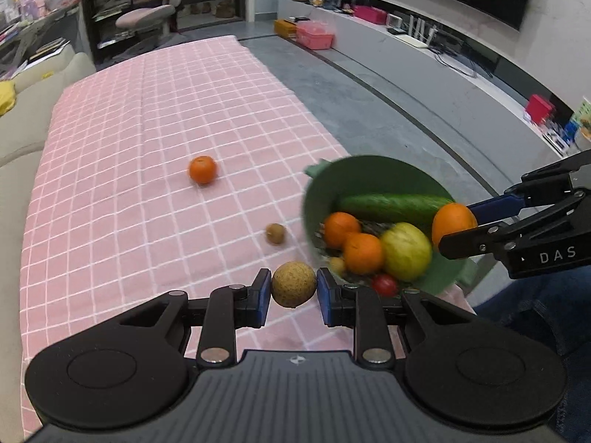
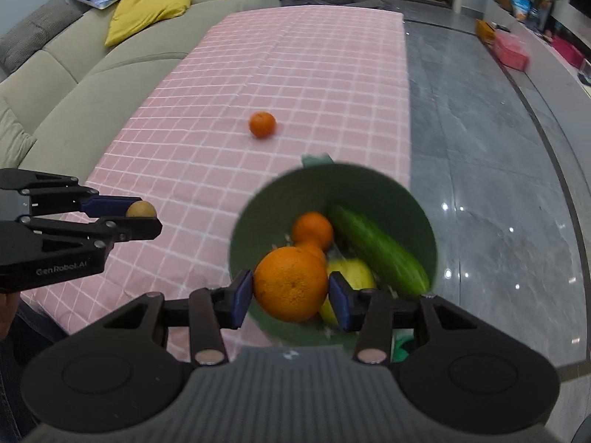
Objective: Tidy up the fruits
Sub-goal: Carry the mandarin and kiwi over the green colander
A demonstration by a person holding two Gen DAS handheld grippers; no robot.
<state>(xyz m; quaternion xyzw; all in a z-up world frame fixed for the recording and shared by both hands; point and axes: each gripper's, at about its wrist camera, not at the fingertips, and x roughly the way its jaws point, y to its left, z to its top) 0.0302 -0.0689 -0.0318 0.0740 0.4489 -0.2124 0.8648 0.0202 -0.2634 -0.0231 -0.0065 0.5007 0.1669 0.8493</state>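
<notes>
Two grippers carry fruit near the round green plastic bowl (image 2: pixel 258 199): left gripper (image 1: pixel 294 291) clamps a small tan fruit (image 1: pixel 294 284), right gripper (image 2: pixel 291 292) a large orange (image 2: pixel 290 283); sorting likely follows.

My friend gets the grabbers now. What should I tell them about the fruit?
Left tool: shut on a small tan round fruit, lifted off the cloth.
Right tool: shut on a big orange, held over the green bowl.
In the bowl: cucumber, two small oranges, a yellow-green fruit, a red tomato.
On the pink cloth: one small orange and a little brown fruit.
Left: sort both held fruits, then the rest.
</notes>
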